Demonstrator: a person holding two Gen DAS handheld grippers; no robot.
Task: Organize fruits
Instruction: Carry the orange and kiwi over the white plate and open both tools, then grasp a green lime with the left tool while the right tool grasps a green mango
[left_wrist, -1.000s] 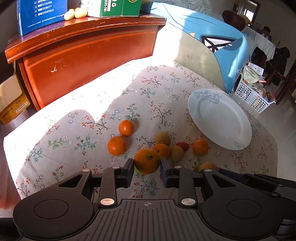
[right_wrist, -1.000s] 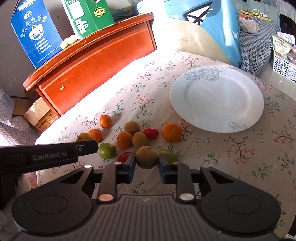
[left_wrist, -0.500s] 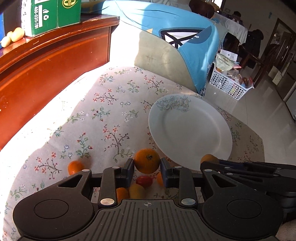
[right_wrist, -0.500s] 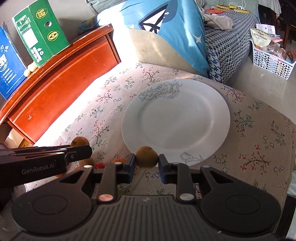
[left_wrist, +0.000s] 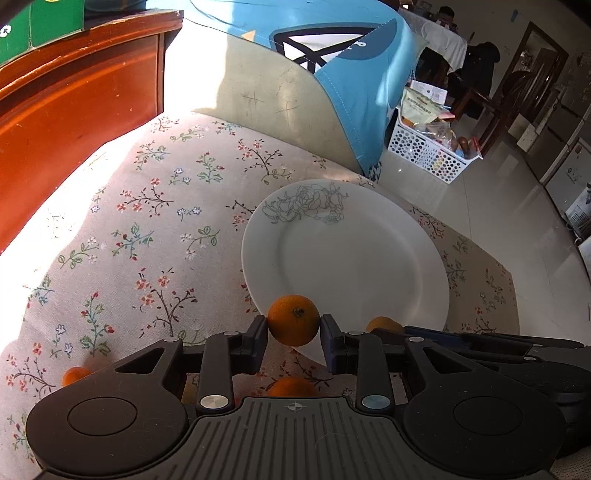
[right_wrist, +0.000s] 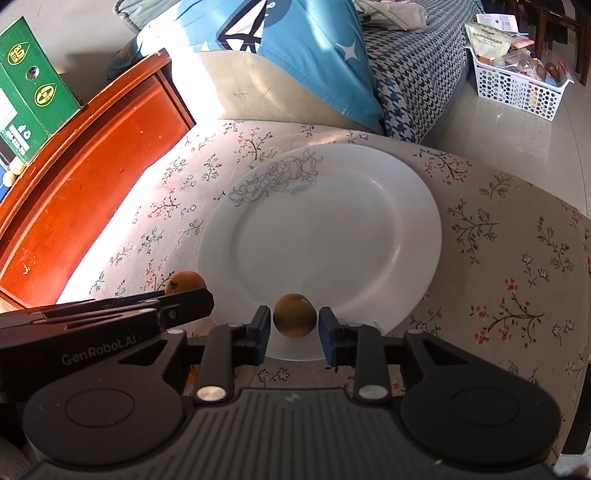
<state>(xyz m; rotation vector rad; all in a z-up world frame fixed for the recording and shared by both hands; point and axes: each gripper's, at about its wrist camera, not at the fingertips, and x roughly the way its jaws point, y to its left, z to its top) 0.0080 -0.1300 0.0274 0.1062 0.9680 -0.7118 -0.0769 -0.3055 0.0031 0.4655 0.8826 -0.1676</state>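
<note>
In the left wrist view, the left gripper (left_wrist: 293, 328) sits low in the middle of the frame and squeezes an orange (left_wrist: 293, 319) between its two fingers. The orange hangs right over the near rim of the white plate (left_wrist: 354, 258), which fills the middle of the frame on the flowered cloth (left_wrist: 147, 229). The plate is empty, so I think this step is to set both fruits down on it. To do it well, the left gripper should go a bit further over the plate, come down low, and only then let go, so the round orange does not roll off the rim. A few more fruits lie on the cloth at the bottom left, and one, the other orange (left_wrist: 290, 386), peeks out under the gripper. At the lower right of this view the right gripper's dark side pokes in, very near, so the two should not bump. In the right wrist view, the right gripper (right_wrist: 294, 325) is low in the middle too, with a brown fruit (right_wrist: 294, 315) between its fingers, just over the plate's near edge. Its jaws are opening now, and small gaps show beside the fruit. It should let go slowly and low, away from the rim.
</note>
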